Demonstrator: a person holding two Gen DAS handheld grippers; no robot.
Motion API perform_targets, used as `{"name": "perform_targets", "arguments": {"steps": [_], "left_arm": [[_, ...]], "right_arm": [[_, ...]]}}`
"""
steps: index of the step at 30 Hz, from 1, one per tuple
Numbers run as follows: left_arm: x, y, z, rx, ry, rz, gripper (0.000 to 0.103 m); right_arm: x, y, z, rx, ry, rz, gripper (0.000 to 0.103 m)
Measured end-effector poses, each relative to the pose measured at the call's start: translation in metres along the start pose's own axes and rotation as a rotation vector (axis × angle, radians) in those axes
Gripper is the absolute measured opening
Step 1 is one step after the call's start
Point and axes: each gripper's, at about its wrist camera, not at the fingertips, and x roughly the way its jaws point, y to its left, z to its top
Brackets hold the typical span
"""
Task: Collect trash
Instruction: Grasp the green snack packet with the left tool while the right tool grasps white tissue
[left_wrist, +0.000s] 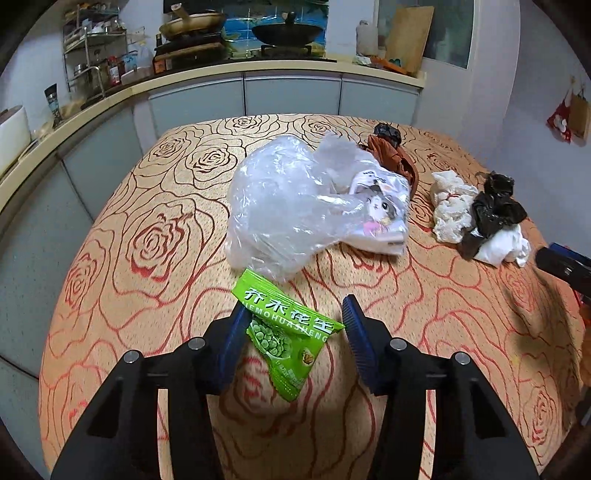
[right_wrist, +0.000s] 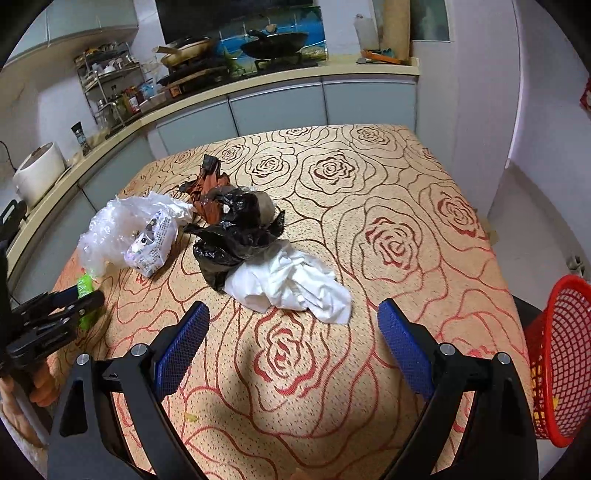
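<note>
A green snack packet (left_wrist: 286, 332) lies on the rose-patterned table between the pads of my left gripper (left_wrist: 295, 317), which is open around it; the left pad touches the packet's edge. It also shows in the right wrist view (right_wrist: 85, 295). Beyond it sits a clear plastic bag (left_wrist: 295, 206) with a printed wrapper (left_wrist: 384, 214) inside. My right gripper (right_wrist: 293, 317) is open and empty, just short of a white crumpled tissue (right_wrist: 291, 284) and a black plastic bag (right_wrist: 236, 236). A brown wrapper (right_wrist: 208, 192) lies further back.
A red mesh basket (right_wrist: 561, 354) stands at the table's right edge. A white crumpled cloth (left_wrist: 452, 206) lies by the black bag. A kitchen counter (left_wrist: 258, 74) with stove, pans and a rack runs behind the table. A small yellow crumb (right_wrist: 192, 417) lies near the front.
</note>
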Motion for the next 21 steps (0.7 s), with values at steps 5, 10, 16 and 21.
{"name": "perform_targets", "arguments": {"steps": [5,10,16,21], "left_arm": [[-0.009,-0.004,-0.008,0.004,-0.011,-0.009,0.049],[-0.015,-0.005,-0.010,0.009,-0.025,-0.017,0.049],[-0.016,-0.003,-0.010,0.002,-0.025,-0.019,0.049],[-0.017,-0.005,-0.013,0.006,-0.025,-0.019,0.049]], "right_arm": [[0.017,0.008,0.006,-0.032,0.013,-0.004,0.090],[0.037,0.011,0.015,-0.069,0.026,-0.027,0.090],[0.053,0.011,0.016,-0.102,0.084,-0.009,0.063],[0.045,0.009,0.008,-0.102,0.081,0.005,0.040]]}}
